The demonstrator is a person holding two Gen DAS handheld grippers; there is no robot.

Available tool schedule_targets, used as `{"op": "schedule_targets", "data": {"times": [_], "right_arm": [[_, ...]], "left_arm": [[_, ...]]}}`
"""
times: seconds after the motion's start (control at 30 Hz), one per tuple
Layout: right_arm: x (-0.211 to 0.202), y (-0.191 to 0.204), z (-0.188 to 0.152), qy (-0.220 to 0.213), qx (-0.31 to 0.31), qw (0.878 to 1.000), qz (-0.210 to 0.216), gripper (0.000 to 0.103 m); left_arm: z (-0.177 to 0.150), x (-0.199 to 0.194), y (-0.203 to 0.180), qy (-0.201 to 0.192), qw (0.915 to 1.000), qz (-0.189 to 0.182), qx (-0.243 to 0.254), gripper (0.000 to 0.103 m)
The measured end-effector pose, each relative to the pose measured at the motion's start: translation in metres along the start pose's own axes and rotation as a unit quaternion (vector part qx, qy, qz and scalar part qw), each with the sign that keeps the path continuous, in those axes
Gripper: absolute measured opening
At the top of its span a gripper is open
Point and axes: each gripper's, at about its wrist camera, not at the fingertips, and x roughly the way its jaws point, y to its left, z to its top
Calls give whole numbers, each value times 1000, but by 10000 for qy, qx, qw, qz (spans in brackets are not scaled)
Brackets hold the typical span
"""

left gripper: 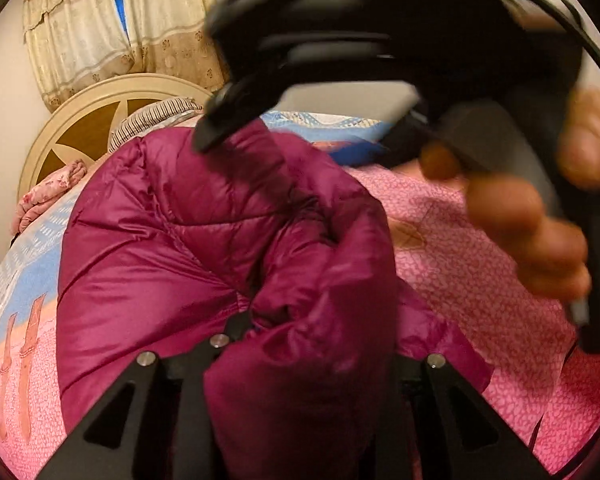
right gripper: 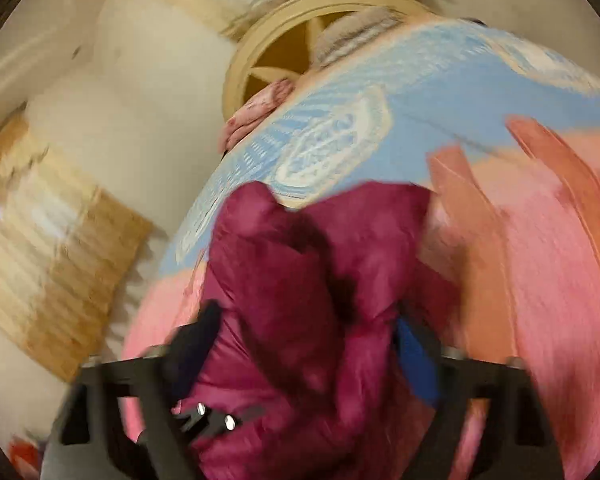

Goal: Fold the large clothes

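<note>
Jacket (left gripper: 204,240) on bed (left gripper: 480,280) — headboard (left gripper: 80,120) behind.

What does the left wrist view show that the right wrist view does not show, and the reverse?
Only the left wrist view shows the right hand-held gripper touching the jacket from above, the person's hand holding it, and the blue gap between the curtains.

Only the right wrist view shows a blue part beside the jacket near the right finger, and a red-orange thing at the lower left; it is too blurred to name.

Both show the magenta puffer jacket bunched between that view's own fingers, the pink and blue bed cover and the round headboard.
</note>
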Motion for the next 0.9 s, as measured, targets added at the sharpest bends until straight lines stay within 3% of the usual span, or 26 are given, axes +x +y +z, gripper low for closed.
{"op": "schedule_targets", "data": {"times": [0.03,0.1,0.2,0.33,0.4,0.5,0.63,0.8,0.9], "right_arm": [[4,6,-1,90,-211,9995,-205,32],[15,17,5,258,-628,9958,-608,19],[24,22,3,352,-1209,9860,-1095,16],[30,-4,-5,501,-1253,9834,-1214,16],[32,-16,-8,536,-1160,9856,-1106,16],[39,-26,-15,611,-1043,9880,-960,16],[52,-27,-24,586,-1152,9867,-988,16],[50,-30,-32,490,-1116,9879,-964,17],[50,-32,-34,468,-1087,9881,-984,17]], "left_arm": [[-1,-2,1,-16,10000,-4,-16,27],[-1,-7,6,9,10000,-54,-77,30],[-2,-24,10,91,9984,-520,-183,45],[-15,-80,34,-62,9895,-1333,-554,66],[-21,-109,59,-284,9868,-1341,-861,78],[-17,-125,99,-497,9812,-1184,-1440,81],[10,-101,134,-404,9797,-357,-1931,81],[31,-26,122,44,9754,-627,-2113,81],[27,8,114,403,9747,-499,-2139,81]]}}
